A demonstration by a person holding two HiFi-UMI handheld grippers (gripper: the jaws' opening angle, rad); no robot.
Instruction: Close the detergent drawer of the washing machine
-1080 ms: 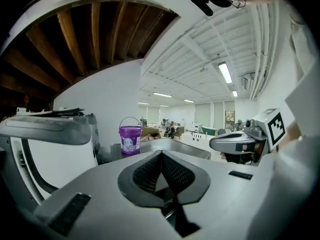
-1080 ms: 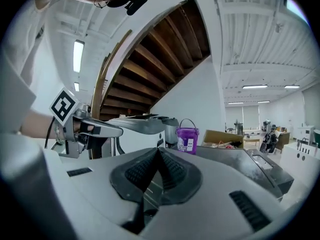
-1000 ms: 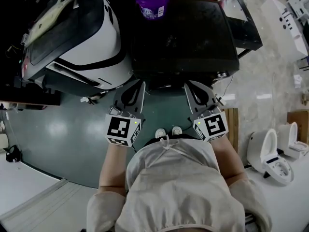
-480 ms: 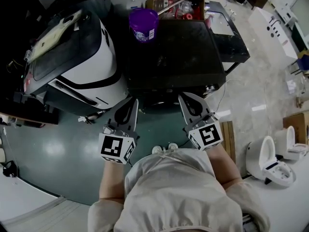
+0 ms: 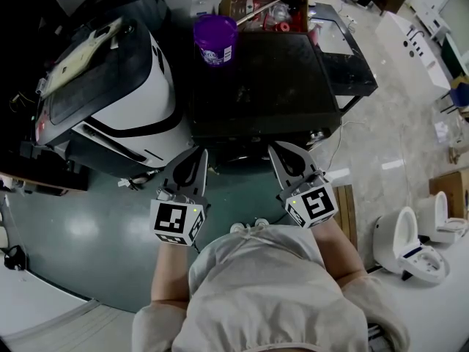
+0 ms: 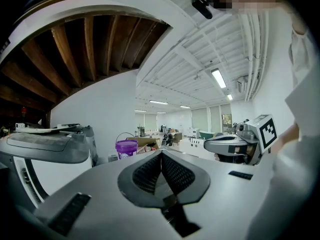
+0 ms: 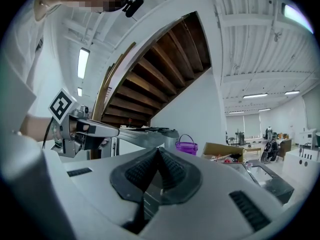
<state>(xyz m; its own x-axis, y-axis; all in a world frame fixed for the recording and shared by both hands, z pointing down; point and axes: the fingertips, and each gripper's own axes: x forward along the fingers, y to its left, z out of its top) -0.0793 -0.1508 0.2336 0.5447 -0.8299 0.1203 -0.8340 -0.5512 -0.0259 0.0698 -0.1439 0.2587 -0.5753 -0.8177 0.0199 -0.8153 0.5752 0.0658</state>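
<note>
The black washing machine stands in front of me, seen from above; its front face and detergent drawer are hidden under its top edge. My left gripper is shut and empty, its tips just short of the machine's front left edge. At the front right edge my right gripper is also shut on nothing. Both gripper views look up across the room. The left gripper has its ribbed pads pressed together, and so has the right gripper. Each view shows the other gripper beside it.
A purple bucket sits on the machine's back left corner. A white and black appliance stands close on the left. A cardboard box is behind. White toilets and a wooden pallet lie at the right on the floor.
The head view has shifted, so the machine and both grippers sit lower in the picture than a second ago. Both grippers stay shut at the machine's front edge.
</note>
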